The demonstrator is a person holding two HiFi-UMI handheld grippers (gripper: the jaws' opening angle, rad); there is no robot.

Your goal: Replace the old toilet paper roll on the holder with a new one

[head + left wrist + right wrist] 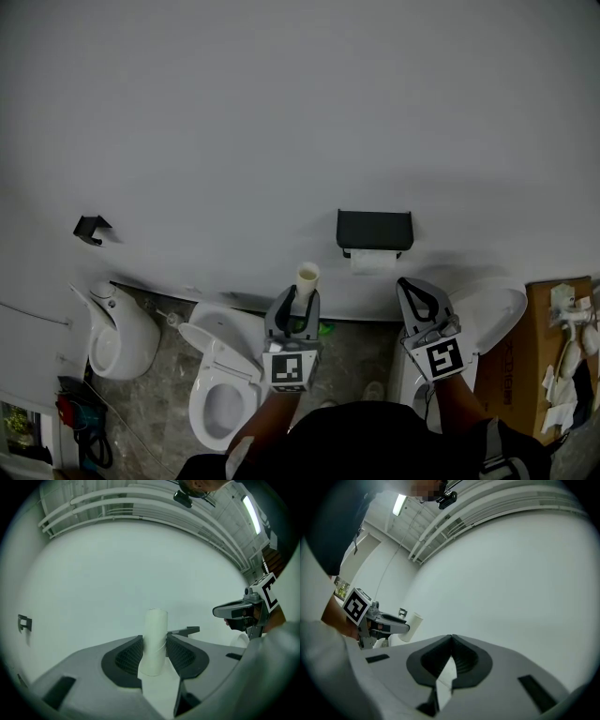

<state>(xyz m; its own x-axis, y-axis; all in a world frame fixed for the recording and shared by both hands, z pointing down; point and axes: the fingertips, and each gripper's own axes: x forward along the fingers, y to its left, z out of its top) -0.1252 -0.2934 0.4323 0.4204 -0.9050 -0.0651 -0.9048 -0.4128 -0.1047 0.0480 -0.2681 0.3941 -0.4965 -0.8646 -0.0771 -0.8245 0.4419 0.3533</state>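
An empty cardboard tube stands upright between the jaws of my left gripper, which is shut on it. In the left gripper view the pale tube is pinched between both pads. A black paper holder hangs on the grey wall, with a white paper roll under its shelf. My right gripper is just below and to the right of the roll, apart from it. Its jaws meet in the right gripper view with nothing between them. The left gripper with the tube shows at that view's left.
Below the wall stand a white toilet with its lid up, a white floor fixture at the left and another white bowl at the right. A brown box with white scraps is at the far right. A black hook is on the wall.
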